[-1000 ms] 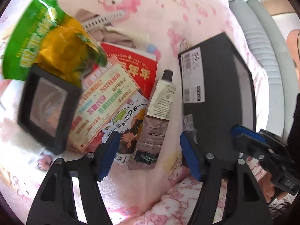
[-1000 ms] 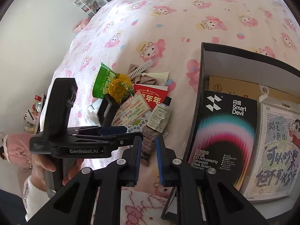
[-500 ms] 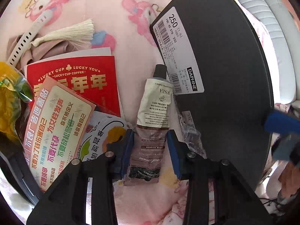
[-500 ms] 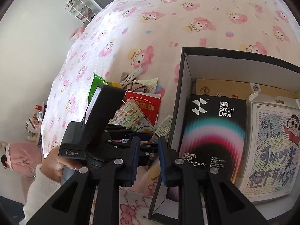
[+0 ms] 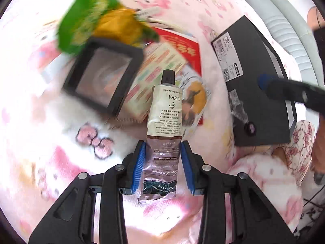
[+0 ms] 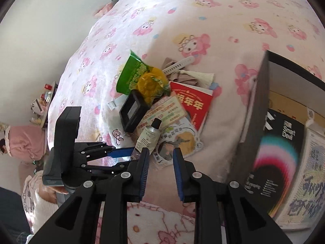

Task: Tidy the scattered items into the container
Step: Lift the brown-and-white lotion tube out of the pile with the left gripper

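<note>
A cream and brown hand cream tube (image 5: pixel 165 105) with a black cap sits between the blue pads of my left gripper (image 5: pixel 163 148), whose jaws are closing and grip its crimped lower end. In the right wrist view the tube (image 6: pixel 147 138) hangs just above the pile of papers, in the left gripper (image 6: pixel 130 152). My right gripper (image 6: pixel 160 156) is opening with nothing between its fingers, near the black box (image 6: pixel 251 122). The box (image 5: pixel 260 101) stands to the right of the pile.
On the pink cartoon bedspread lie a green snack bag (image 6: pixel 134 73), a black square case (image 6: pixel 132 109), a red booklet (image 6: pixel 195 101), leaflets, a tassel and a watch strap. The box holds a dark screen-protector pack (image 6: pixel 280 156) and a cartoon card. A person's sleeve shows at the lower left.
My left gripper dropped onto the tube, shut on it and drew back with it. The right gripper's jaws parted and it swung left, away from the box.
</note>
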A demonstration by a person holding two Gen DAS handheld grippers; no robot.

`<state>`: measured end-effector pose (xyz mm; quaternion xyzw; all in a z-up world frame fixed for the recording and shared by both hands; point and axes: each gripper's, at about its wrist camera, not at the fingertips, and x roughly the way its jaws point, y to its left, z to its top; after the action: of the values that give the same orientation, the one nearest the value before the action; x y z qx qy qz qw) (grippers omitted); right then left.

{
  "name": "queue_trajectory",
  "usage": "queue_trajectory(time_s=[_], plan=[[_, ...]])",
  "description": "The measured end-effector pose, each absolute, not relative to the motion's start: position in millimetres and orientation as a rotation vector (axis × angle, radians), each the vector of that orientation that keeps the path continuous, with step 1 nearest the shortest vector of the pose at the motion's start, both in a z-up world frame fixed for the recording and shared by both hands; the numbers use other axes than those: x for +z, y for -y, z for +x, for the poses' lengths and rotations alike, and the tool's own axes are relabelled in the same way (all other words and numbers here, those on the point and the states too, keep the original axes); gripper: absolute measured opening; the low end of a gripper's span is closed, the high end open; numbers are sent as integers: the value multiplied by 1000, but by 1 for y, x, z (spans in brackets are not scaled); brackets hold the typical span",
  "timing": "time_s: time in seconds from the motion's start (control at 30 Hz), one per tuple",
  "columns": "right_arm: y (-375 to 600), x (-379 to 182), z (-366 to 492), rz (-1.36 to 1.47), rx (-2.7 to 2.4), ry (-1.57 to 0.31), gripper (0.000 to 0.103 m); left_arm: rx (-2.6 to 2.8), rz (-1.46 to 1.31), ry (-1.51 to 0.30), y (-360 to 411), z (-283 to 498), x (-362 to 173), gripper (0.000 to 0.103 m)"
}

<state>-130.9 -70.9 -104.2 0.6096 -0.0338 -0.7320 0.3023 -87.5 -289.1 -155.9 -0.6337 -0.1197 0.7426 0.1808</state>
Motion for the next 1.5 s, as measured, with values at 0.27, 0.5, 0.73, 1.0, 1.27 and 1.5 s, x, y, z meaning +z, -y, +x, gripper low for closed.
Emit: queue_trajectory(time_s=[0.27, 0.5, 0.73, 1.0, 1.27, 1.5], plan=[[125, -141, -141, 1652, -1859, -111, 30, 2201, -1777, 562, 318, -34, -144, 54], [138, -159, -161, 1686, -1849, -45, 30, 2186, -1792, 827, 311, -1, -178, 54], [154, -187, -178, 1727, -1784, 15, 30, 2106, -1750, 1064, 305, 6, -214, 34], [131, -186, -160, 1762, -1618, 92, 24, 2332, -1512, 1074, 318, -2, -159, 24], [129, -165, -156, 1688, -1771, -17, 24, 2177, -1720, 1153, 315, 37, -190, 37], [156, -189, -157, 1759, -1665, 11, 24, 2100, -1654, 1311, 306, 31, -215, 36]])
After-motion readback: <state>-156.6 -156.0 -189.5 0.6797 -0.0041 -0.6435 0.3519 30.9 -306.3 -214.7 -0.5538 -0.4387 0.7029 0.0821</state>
